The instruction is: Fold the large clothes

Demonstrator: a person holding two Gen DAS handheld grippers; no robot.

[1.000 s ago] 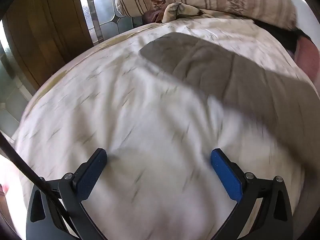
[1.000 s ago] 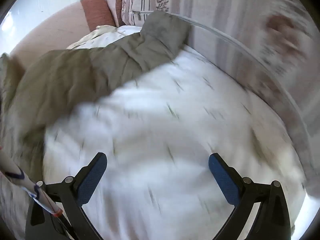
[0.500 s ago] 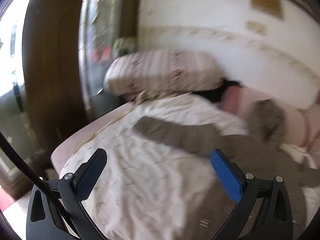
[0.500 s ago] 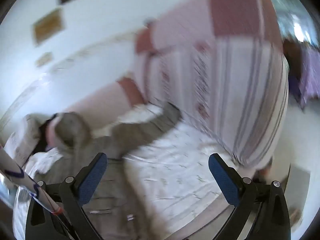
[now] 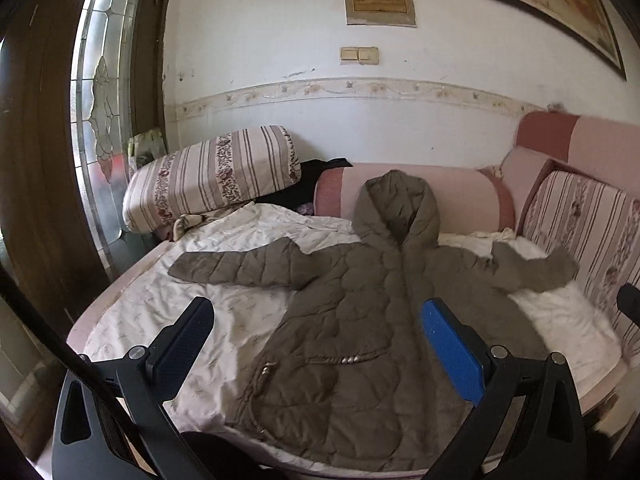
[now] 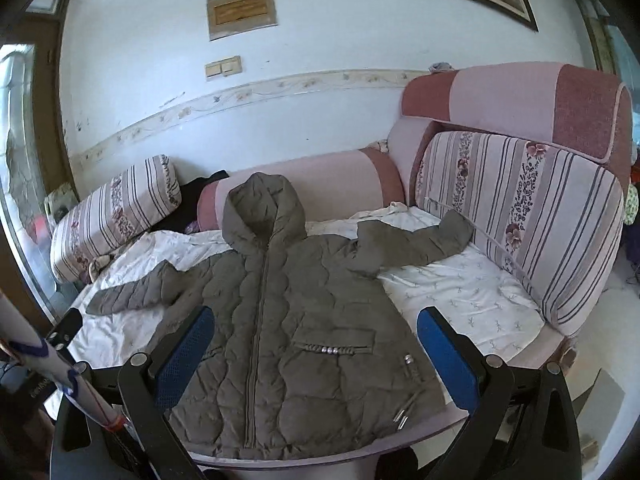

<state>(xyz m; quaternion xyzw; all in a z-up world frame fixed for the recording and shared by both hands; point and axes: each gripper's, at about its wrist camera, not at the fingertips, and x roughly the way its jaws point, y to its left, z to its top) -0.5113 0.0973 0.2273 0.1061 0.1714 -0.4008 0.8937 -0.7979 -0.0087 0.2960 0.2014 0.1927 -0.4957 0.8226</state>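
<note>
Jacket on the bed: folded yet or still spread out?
Spread. The jacket lies flat and face up on the white sheet, zipper closed, both sleeves out to the sides, hood up against the bolster. No fold made.

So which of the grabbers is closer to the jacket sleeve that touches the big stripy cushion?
Right. The right gripper hangs over the olive quilted jacket's hem, on the side of that sleeve. The left gripper sits over the other half, farther from it. Both are open.
</note>
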